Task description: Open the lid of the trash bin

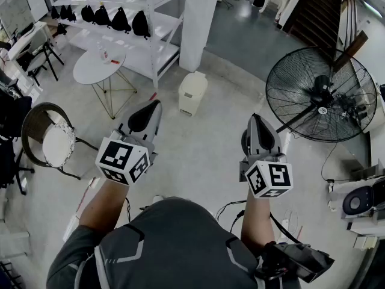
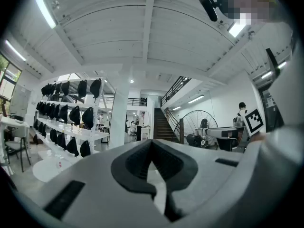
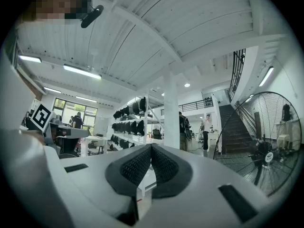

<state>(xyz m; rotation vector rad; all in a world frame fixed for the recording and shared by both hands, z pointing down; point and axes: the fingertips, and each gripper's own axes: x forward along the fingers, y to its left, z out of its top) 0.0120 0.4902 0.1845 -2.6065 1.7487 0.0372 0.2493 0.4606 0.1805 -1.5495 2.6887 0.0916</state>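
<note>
A small cream trash bin (image 1: pixel 192 91) stands on the grey floor at the foot of a white pillar (image 1: pixel 199 20), its lid down. In the head view my left gripper (image 1: pixel 152 107) is held out in front of me, short of the bin and to its left. Level with it, my right gripper (image 1: pixel 255 121) is off to the bin's right. Both are well apart from the bin. The left gripper view has its jaws (image 2: pixel 151 142) closed together with nothing between them, and the right gripper view shows the same (image 3: pixel 150 147). Neither gripper view shows the bin.
A large black floor fan (image 1: pixel 322 95) stands at the right. At the left are a round white table (image 1: pixel 100 65), a white rack of black bags (image 1: pixel 120 18) and a chair (image 1: pixel 49 141). Cables lie on the floor by my feet (image 1: pixel 287 224).
</note>
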